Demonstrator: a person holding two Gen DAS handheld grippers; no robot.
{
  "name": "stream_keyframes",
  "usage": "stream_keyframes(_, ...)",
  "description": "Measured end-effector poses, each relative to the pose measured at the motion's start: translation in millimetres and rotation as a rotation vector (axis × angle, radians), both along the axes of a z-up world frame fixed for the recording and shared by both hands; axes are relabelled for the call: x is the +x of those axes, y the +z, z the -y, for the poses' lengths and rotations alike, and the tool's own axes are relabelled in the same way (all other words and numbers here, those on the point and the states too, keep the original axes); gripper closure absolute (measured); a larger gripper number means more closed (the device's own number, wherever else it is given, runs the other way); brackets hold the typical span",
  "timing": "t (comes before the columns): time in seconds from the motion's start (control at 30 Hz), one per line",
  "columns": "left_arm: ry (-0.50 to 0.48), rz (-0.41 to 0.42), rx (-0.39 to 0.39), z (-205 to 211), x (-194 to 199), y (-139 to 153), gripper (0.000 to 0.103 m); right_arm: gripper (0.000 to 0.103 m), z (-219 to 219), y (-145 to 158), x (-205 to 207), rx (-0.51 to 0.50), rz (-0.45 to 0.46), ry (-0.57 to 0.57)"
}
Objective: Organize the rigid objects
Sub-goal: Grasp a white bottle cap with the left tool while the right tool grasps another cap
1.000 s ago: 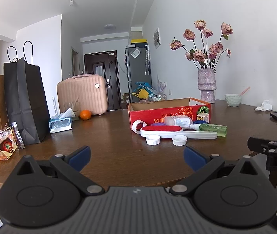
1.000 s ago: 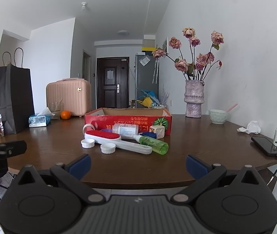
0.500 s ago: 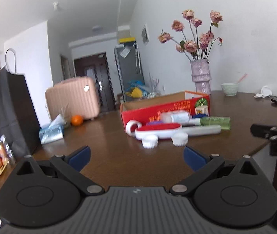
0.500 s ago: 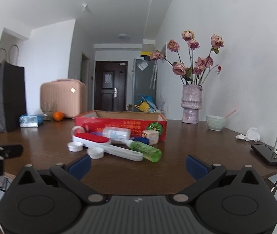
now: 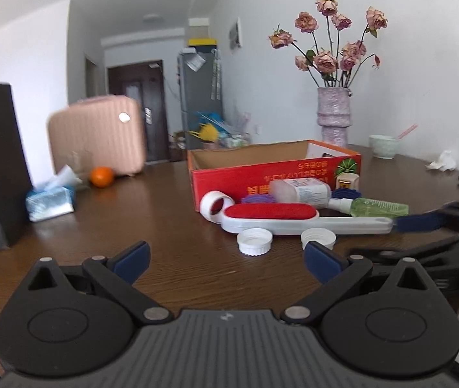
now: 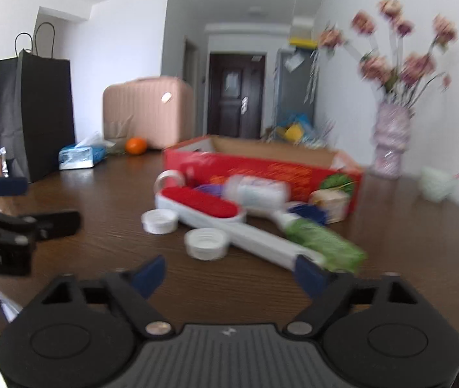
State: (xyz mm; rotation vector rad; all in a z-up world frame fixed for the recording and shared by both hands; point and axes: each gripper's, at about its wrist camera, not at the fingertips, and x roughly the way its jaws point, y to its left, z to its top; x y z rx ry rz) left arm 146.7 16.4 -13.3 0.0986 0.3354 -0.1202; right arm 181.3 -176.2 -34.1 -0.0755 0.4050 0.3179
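Both grippers hover over the bench, jaws apart and empty, before a pile of small things.

Left wrist view: the left gripper (image 5: 226,255) faces two white caps (image 5: 254,241), a red brush (image 5: 294,218), a green bottle (image 5: 375,207) and a white bottle (image 5: 300,190), all just in front of the red box (image 5: 229,177); the right gripper (image 5: 430,223) reaches toward the brush handle's end. Right wrist view, blurred: the right gripper (image 6: 229,273) is just short of the brush (image 6: 216,213) handle, the left gripper (image 6: 13,200) well off to the left.

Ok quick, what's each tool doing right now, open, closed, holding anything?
Left tool: open, holding nothing, above the brown wooden table.
Right tool: open, holding nothing.
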Motion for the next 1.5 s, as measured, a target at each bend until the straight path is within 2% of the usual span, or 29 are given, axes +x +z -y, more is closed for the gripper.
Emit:
stream_keyframes(0.03, 0.001, -0.018, -0.002, -2.6, 6.8, -1.2, 0.0, 0.036, -5.1, 0.2, 8.1, 0.009, -0.011, -0.004)
stream_keyframes(0.1, 0.013, -0.05, 0.001, -8.2, 20.9, -3.1, 0.0, 0.036, -13.3, -1.2, 22.2, 0.022, -0.034, -0.008)
stream_keyframes(0.17, 0.006, -0.089, 0.011, -11.2, 36.7, -3.7, 0.004, 0.037, -20.0, -4.0, 33.2, 0.024, -0.054, 0.0)
stream_keyframes(0.23, -0.004, -0.107, 0.018, -12.6, 49.6, -3.9, 0.006, 0.046, -24.6, -5.3, 42.8, 0.014, -0.076, 0.015)
stream_keyframes(0.27, -0.005, -0.109, 0.028, -11.9, 54.7, -4.8, 0.007, 0.057, -26.0, -5.3, 48.1, 0.009, -0.083, 0.019)
stream_keyframes(0.3, -0.015, -0.11, 0.041, -10.7, 59.6, -5.5, 0.01, 0.062, -27.2, -5.2, 52.4, 0.003, -0.089, 0.008)
stream_keyframes(0.4, -0.057, -0.142, 0.057, -7.0, 73.5, -7.2, 0.018, 0.065, -27.4, -5.7, 63.9, 0.015, -0.125, 0.005)
stream_keyframes(0.53, -0.093, -0.202, 0.042, -3.4, 94.8, -10.1, 0.038, 0.065, -29.6, -7.1, 66.1, -0.007, -0.122, 0.011)
stream_keyframes(0.7, -0.145, -0.274, -0.012, 2.2, 118.2, -15.9, 0.037, 0.065, -16.0, -2.4, 58.2, -0.003, -0.139, 0.02)
stream_keyframes(0.87, -0.215, -0.321, -0.045, 16.7, 137.4, -19.7, 0.035, 0.064, 6.8, -1.8, 45.7, 0.039, -0.099, -0.024)
stream_keyframes(0.93, -0.218, -0.33, -0.039, 21.5, 142.0, -21.6, 0.047, 0.064, 10.8, -2.0, 47.2, 0.053, -0.101, -0.046)
stream_keyframes(1.0, -0.213, -0.328, -0.053, 19.9, 141.5, -22.4, 0.052, 0.064, 10.4, -1.3, 46.9, 0.052, -0.092, -0.05)
stream_keyframes(1.07, -0.205, -0.328, -0.071, 15.8, 140.1, -22.6, 0.062, 0.064, 8.5, -2.8, 47.3, 0.042, -0.092, -0.051)
stream_keyframes(1.27, -0.176, -0.326, -0.062, 7.9, 125.3, -20.7, 0.062, 0.057, -0.1, -11.2, 45.8, 0.038, -0.124, -0.049)
stream_keyframes(1.5, -0.144, -0.311, -0.058, -4.4, 93.9, -12.8, 0.062, 0.064, -10.1, -14.8, 41.0, 0.011, -0.114, -0.093)
